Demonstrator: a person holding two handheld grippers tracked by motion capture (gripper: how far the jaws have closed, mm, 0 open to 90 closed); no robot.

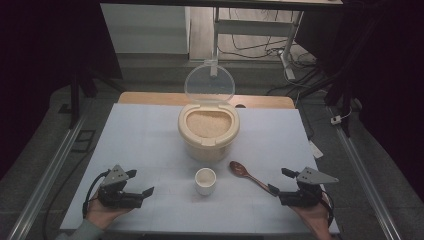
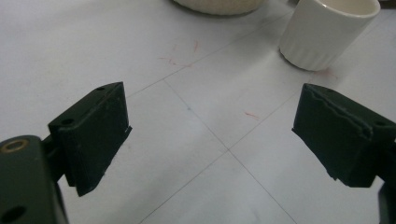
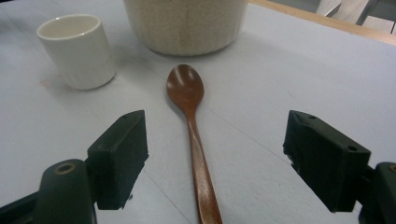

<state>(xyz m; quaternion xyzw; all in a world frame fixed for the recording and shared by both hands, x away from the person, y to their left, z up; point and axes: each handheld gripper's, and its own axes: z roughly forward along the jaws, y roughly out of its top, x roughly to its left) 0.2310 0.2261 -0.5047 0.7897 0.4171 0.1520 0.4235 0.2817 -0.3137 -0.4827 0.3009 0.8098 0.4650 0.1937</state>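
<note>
Start of the spoon pick-up, by judgement. Right gripper [image 1: 277, 181] with fingers [image 3: 119, 154] released, one on each side of the spoon [image 3: 194, 140], not touching. Spoon flat on the surface [image 1: 150, 145], right of the cup [image 1: 205, 180], near the jar [image 1: 208, 131]. Left gripper [image 1: 140, 183] released, empty. Next: lower, clench on the handle.

The room is dark. A grey floor [image 1: 150, 70] shows at the top. A white desk leg [image 1: 289, 45] stands upper right, with black cables [image 1: 250, 47] beside it.
</note>
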